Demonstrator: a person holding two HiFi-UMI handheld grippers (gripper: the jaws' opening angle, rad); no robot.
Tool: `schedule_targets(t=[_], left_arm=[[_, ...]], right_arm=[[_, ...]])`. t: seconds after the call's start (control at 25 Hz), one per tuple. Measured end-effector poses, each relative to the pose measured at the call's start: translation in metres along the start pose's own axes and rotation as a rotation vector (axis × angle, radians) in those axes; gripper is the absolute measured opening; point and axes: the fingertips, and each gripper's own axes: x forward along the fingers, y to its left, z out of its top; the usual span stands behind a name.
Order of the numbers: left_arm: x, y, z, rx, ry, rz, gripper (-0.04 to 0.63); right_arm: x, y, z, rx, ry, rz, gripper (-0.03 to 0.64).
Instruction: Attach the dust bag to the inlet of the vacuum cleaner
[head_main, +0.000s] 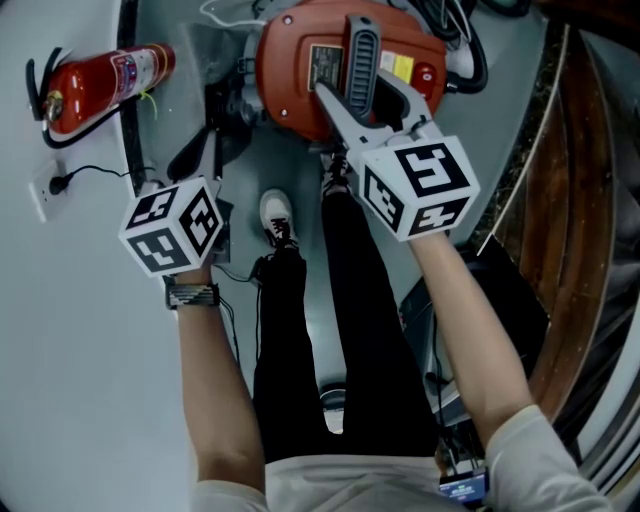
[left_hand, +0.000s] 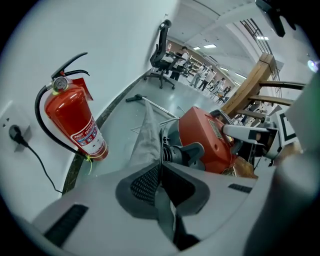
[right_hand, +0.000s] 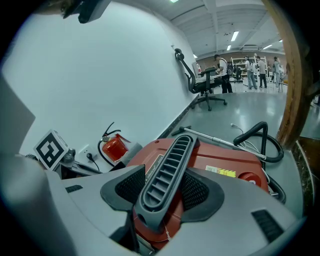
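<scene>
Fire extinguisher (head_main: 100, 85) stands left of vacuum cleaner (head_main: 290, 70), dust bag (left_hand: 145, 135) seemingly between.

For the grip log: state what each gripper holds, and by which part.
Left gripper: jaws shut on the grey dust bag, at its thin dark edge. Right gripper: jaws shut on the red vacuum cleaner, at its black ribbed handle.

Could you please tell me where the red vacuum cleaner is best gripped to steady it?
By the ribbed grey handle on top, from above, jaws across its narrow width: it is a raised bar, and the right gripper clamps it that way.
</scene>
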Motion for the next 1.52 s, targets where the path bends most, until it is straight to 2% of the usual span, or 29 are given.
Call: schedule_targets(t=[0.52,1.16,1.52], left_arm=[[0.001,-0.006,0.0,-0.003,0.011,-0.004,0.017],[0.004,-0.019,0.002,0.071,0.033,-0.031,0.018],[0.004,-0.024,0.001,0.078,0.032,-0.062,0.02]], right_arm=[[0.001,0.0,-0.001,-0.006,-0.003,-0.011,0.209],[0.0,-0.001,-0.001,-0.011,-0.005,-0.019,0.209],[0.0,-0.001,-0.001,-0.013,-0.006,-0.021,0.21]])
